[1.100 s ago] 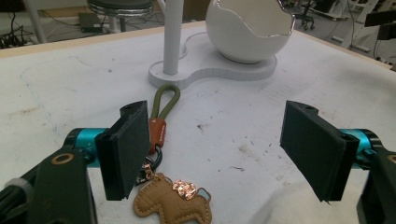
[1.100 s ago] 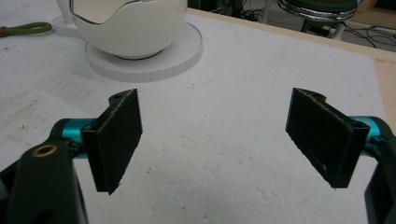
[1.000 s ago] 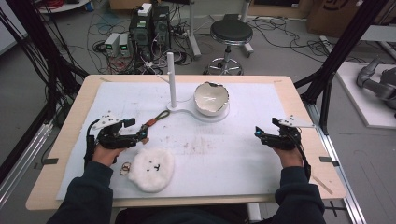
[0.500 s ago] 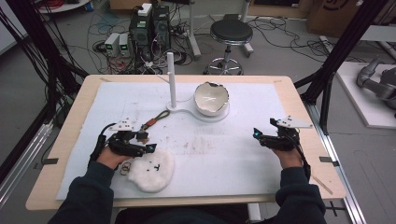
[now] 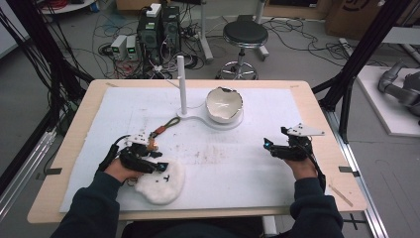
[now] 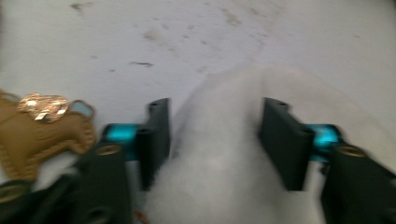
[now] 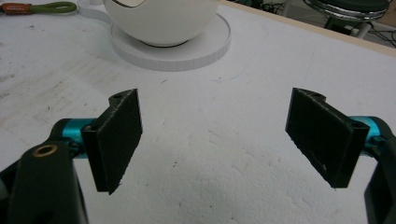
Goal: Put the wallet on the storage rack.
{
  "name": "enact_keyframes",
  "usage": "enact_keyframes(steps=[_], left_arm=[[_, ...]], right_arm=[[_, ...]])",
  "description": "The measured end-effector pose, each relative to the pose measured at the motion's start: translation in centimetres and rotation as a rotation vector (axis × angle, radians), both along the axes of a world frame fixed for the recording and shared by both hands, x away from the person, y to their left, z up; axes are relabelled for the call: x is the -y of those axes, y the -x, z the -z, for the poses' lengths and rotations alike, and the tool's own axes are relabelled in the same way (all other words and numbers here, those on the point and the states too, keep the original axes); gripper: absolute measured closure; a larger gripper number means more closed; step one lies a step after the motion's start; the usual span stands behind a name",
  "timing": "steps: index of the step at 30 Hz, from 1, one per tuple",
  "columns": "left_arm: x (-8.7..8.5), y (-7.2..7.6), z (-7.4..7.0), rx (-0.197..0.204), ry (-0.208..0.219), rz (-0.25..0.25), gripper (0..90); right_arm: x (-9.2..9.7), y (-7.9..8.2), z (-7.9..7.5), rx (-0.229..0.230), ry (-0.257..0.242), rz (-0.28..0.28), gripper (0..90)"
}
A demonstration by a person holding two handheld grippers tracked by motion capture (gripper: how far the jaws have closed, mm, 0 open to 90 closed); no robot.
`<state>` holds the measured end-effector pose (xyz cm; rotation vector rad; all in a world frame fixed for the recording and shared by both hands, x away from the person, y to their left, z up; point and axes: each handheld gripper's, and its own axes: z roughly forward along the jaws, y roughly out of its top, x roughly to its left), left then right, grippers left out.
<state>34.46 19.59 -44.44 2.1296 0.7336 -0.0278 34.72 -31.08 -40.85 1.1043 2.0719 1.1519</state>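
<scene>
A white fluffy pad [image 5: 161, 182] lies near the table's front left. My left gripper [image 5: 159, 166] is down on its left edge. In the left gripper view the pad [image 6: 219, 158] fills the gap between the two jaws, which stand partly closed on either side of it; I see no firm pinch. A brown leather tag with a gold ornament [image 6: 44, 126] lies just left of that gripper. My right gripper [image 5: 267, 147] hovers over bare white sheet at the right. It is open, with nothing between its fingers [image 7: 119, 140].
A white bowl [image 5: 224, 103] sits on a round white base [image 7: 205, 46] with an upright post [image 5: 182, 82] at the back middle. A green-and-orange strap [image 5: 167, 126] lies between the post and my left gripper. The white sheet [image 5: 237, 163] is speckled with dirt.
My left gripper has moved right and toward the front edge, onto the fluffy pad, which now sits between its jaws. The right gripper has barely shifted.
</scene>
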Motion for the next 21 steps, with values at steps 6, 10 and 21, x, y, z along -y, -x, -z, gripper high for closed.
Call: enact_keyframes(steps=[6,10,21], left_arm=[[-0.2,0.1,-1.1,0.058,0.046,-0.044,73.9],[-0.3,0.3,-2.5,0.135,0.161,-0.114,77.2],[3.0,0.9,-4.6,0.373,0.304,-0.175,77.5]], right_arm=[[-0.3,0.0,0.1,-0.006,0.002,-0.012,18.9],[-0.8,0.0,0.0,-0.014,-0.014,-0.031,19.0],[-5.5,0.3,-0.5,-0.053,-0.073,-0.243,24.7]])
